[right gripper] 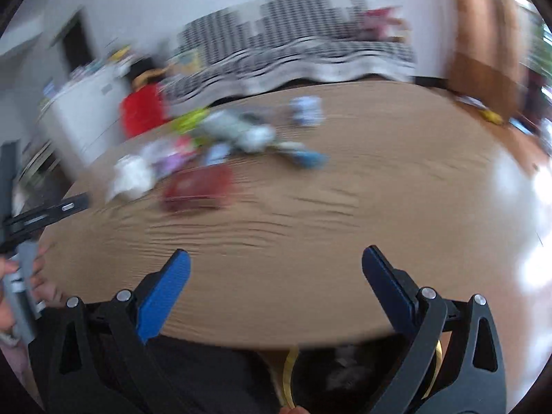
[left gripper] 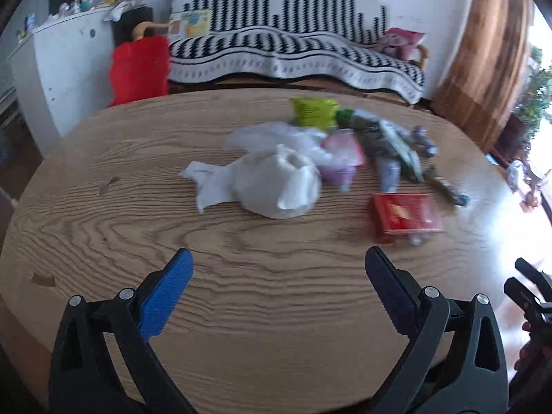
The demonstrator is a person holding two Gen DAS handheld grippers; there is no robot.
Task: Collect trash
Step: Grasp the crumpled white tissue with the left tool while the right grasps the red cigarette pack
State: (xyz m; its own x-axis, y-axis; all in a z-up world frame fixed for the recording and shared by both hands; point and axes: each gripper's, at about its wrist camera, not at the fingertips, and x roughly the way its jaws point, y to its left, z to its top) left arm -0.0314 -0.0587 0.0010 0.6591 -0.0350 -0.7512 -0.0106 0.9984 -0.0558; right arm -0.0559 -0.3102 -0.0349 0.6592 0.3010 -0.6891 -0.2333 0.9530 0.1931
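Note:
A heap of trash lies on the oval wooden table (left gripper: pixel 241 276). It holds crumpled white tissue (left gripper: pixel 276 183), a clear plastic bag (left gripper: pixel 276 134), a pink and purple cup (left gripper: pixel 341 158), a green packet (left gripper: pixel 314 110), dark wrappers (left gripper: pixel 390 138) and a red box (left gripper: pixel 403 217). My left gripper (left gripper: pixel 276 262) hovers open over the bare wood in front of the heap, nothing between its blue pads. The right wrist view is blurred: my right gripper (right gripper: pixel 272 262) is open above the table's near edge, with the red box (right gripper: pixel 196 186) and white tissue (right gripper: pixel 131 176) further off to the left.
A sofa with a black-and-white throw (left gripper: pixel 293 55) stands behind the table, a red cushion (left gripper: pixel 138 69) and a white cabinet (left gripper: pixel 58 69) at its left. A brown curtain (left gripper: pixel 483 51) hangs at the right. A hand (right gripper: pixel 41 283) holds the other gripper's handle at the left edge.

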